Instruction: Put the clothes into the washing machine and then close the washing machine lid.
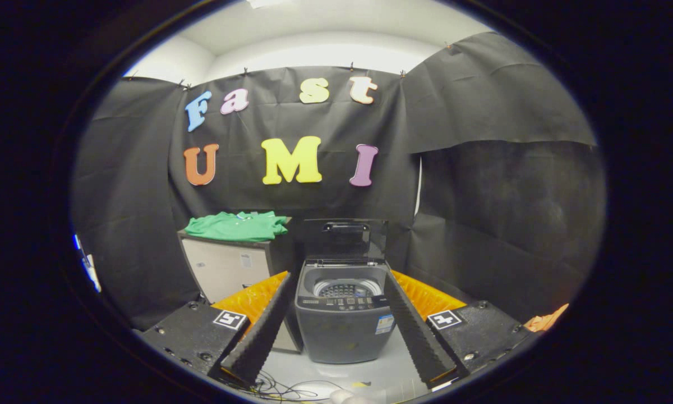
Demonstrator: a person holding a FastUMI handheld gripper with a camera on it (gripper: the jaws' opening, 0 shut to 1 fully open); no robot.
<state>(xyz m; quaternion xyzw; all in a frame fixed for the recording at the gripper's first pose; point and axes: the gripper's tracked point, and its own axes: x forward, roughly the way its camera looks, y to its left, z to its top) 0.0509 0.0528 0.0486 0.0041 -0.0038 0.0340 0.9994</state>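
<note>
gripper view: washing machine [343, 314] beyond spread hand-held gripper [339, 292], lid [345, 238] up

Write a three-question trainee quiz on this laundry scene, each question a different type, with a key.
1. True or false: the washing machine lid is closed.
2. Where does the green shirt lie? A) in the drum B) on the cabinet beside the machine C) on the floor
3. Fill in: the hand-held gripper is ____, its fingers apart and holding nothing, with the machine ahead between them.

Key: 1 false; 2 B; 3 open
</note>
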